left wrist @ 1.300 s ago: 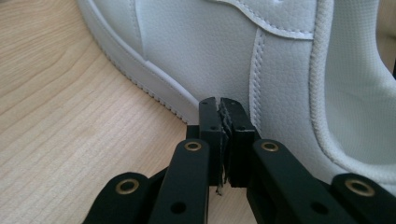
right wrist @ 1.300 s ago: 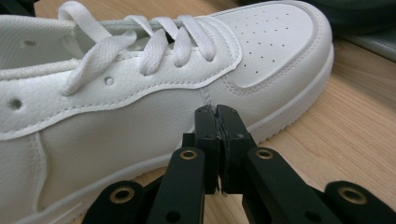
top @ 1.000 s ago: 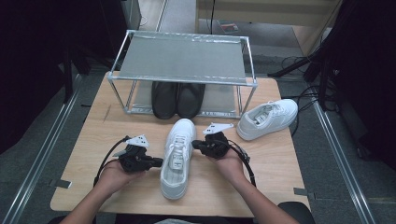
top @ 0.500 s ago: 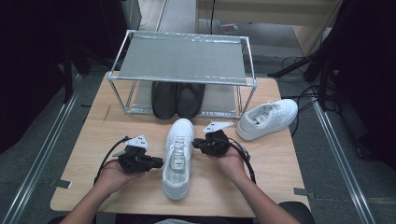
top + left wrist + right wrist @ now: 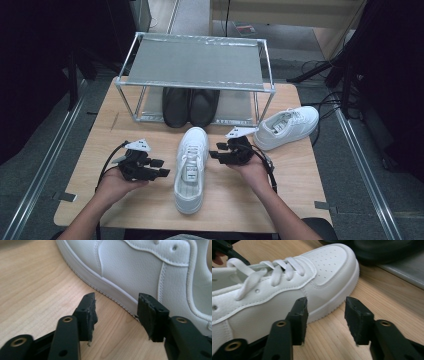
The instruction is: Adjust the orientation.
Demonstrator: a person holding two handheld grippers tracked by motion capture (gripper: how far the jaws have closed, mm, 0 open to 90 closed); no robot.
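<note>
Both tools have just let go: since the earlier frame the jaws on each side have been opening and the hands have eased a little way off the shoe, which has not shifted on the table. The left tool (image 5: 161,168) now stands with its jaws apart, nothing between them, its tips just beside the sole edge of the white sneaker (image 5: 190,167); the right tool (image 5: 213,153) is likewise spread and empty, close to the shoe's other flank near the toe. The sneaker lies flat mid-table (image 5: 150,210), toe pointing toward the metal rack (image 5: 195,62), where a black pair (image 5: 190,106) sits on the lower shelf, and its white partner (image 5: 287,126) rests off to the right. Risks from here, as I judge them: if either tool closes back in on the smooth rounded sidewall, the pads could slide off and skid the shoe sideways. A one-sided push would spin it out of line with the rack opening. The loose laces (image 5: 262,272) could also snag a jaw, and a careless lift could knock the toe against the rack's front bar.
</note>
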